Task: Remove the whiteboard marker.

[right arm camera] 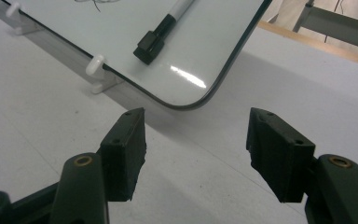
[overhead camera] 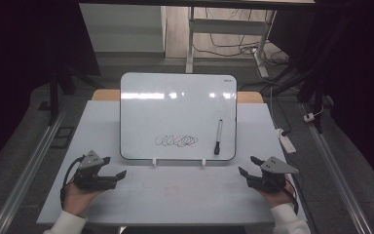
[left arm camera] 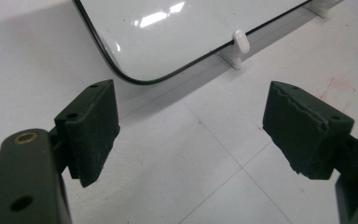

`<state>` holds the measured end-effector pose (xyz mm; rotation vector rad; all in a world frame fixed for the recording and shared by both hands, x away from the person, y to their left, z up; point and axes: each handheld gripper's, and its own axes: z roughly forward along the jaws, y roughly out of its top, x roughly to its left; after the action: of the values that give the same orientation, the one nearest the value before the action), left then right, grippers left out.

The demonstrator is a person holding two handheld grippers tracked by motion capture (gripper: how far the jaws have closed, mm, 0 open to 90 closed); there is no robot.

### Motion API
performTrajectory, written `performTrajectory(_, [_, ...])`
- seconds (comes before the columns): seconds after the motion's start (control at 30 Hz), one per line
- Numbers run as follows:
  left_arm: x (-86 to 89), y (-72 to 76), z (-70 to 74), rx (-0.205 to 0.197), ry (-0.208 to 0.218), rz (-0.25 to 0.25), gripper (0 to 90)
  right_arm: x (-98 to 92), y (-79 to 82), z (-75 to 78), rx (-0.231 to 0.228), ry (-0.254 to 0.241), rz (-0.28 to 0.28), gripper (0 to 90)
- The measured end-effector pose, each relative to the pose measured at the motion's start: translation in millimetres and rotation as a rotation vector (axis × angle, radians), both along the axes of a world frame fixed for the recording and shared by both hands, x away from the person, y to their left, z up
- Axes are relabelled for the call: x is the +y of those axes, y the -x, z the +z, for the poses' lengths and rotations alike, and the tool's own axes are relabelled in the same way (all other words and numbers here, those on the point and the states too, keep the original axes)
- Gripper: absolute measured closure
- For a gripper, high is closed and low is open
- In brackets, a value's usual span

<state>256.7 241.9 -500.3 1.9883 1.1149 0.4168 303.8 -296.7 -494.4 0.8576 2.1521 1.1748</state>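
Observation:
A small whiteboard [overhead camera: 177, 105] leans on two white clips [overhead camera: 155, 162] at the middle of the table, with a black scribble [overhead camera: 176, 141] low on its face. A marker [overhead camera: 218, 137] with a black cap lies on the board near its lower right corner, cap end down [right arm camera: 150, 44]. My left gripper [overhead camera: 114, 167] rests open on the table, in front of the board's lower left corner [left arm camera: 135, 74]. On the other side, my right gripper [overhead camera: 249, 165] is open too, near the board's lower right corner [right arm camera: 191, 100]. Nothing lies between either pair of jaws.
The grey table top [overhead camera: 175, 195] has bare room in front of the board. A white power strip [overhead camera: 287, 141] lies off the table's right edge. Metal rails [overhead camera: 24, 170] run along both sides, and a desk frame with cables [overhead camera: 233, 34] stands behind.

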Motion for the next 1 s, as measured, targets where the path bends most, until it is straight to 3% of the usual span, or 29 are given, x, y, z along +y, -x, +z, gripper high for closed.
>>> performTrajectory(0.43, [-2.5,2.8,-2.6,0.002,0.001,-0.021,19.2,4.0,2.3,3.9,-0.005,0.021,-0.033,35.1])
performTrajectory(0.6, [0.0,4.2,-1.9,0.004,0.022,-0.014,19.3,16.9,4.6,19.9,-0.024,0.011,-0.041,35.8])
performTrajectory(0.73, [-1.1,4.5,-2.5,0.004,0.014,-0.021,19.2,28.2,1.9,31.7,-0.026,0.006,-0.059,36.2])
performTrajectory(0.77, [-1.4,4.4,-2.6,0.004,0.012,-0.023,19.2,37.7,-2.7,40.4,-0.017,-0.002,-0.078,36.9])
performTrajectory(0.9, [-1.9,4.4,-2.6,0.003,0.011,-0.027,19.2,50.1,-11.1,48.6,-0.005,-0.001,-0.099,37.2])
performTrajectory(1.0, [-2.1,4.6,-3.0,0.003,0.01,-0.027,19.2,68.4,-26.1,56.5,0.017,0.003,-0.134,38.0])
